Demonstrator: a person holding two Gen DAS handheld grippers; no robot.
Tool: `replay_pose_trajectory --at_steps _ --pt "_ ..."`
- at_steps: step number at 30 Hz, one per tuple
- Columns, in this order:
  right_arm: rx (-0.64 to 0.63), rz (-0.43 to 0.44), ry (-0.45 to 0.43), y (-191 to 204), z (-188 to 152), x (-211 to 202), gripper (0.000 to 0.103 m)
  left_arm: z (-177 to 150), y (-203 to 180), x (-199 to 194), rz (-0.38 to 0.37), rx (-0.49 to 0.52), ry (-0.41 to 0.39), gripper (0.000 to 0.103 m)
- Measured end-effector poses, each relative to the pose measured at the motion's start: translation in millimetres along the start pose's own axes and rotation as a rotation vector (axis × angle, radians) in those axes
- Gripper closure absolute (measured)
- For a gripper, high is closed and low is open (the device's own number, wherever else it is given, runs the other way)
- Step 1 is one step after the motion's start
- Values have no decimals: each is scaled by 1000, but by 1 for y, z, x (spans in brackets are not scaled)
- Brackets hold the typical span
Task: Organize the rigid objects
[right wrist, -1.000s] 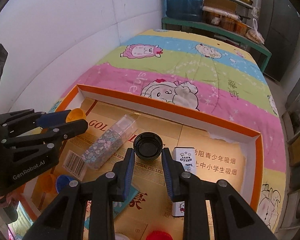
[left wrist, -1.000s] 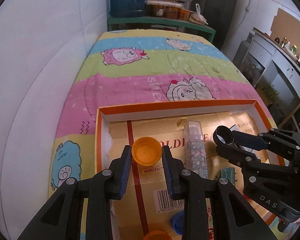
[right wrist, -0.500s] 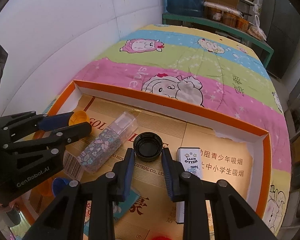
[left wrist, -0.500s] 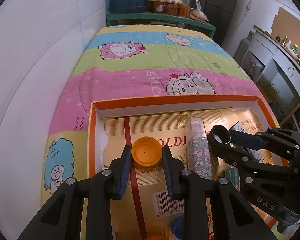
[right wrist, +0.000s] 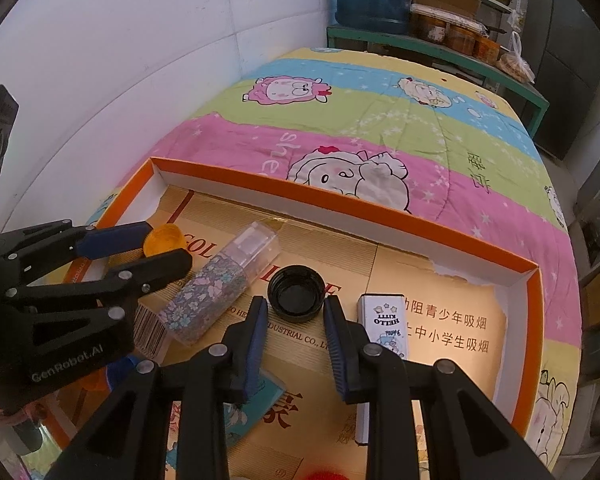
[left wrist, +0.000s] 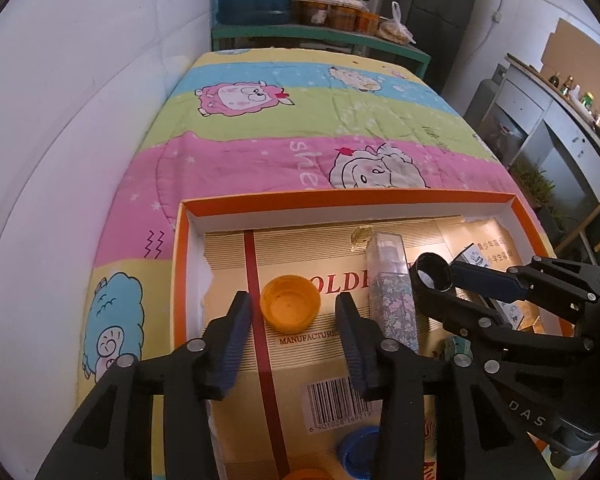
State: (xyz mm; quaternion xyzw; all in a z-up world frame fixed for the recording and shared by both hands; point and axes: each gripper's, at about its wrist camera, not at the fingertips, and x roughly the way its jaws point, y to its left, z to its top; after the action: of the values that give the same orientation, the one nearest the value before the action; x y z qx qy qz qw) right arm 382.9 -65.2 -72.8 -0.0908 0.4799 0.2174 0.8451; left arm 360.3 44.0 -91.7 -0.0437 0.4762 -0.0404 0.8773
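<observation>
Glossy orange plastic cap (left wrist: 290, 307), matt black plastic cap (right wrist: 296, 293), printed cardboard tray (left wrist: 340, 200).

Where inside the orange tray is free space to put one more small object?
The far right corner of the orange-rimmed cardboard tray is bare, behind the white Hello Kitty box. A narrower strip lies along the far wall. It is crowded between the orange cap, the floral clear bottle and the black cap.

The left tool (left wrist: 292, 312) is opening, its pads off the orange cap (left wrist: 290, 301).
</observation>
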Motion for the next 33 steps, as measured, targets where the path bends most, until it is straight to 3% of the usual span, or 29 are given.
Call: replay_pose_trajectory --at_steps 15,31,33 --pt "23 -3 -36 3 -5 -21 72 -6 -3 -15 -9 -7 -27 56" --pt "129 -51 -137 6 -44 -81 72 -34 -15 -73 -32 -6 -125 56" --pt "145 -56 -155 8 -49 -90 72 -38 -17 -81 -39 -5 -136 52"
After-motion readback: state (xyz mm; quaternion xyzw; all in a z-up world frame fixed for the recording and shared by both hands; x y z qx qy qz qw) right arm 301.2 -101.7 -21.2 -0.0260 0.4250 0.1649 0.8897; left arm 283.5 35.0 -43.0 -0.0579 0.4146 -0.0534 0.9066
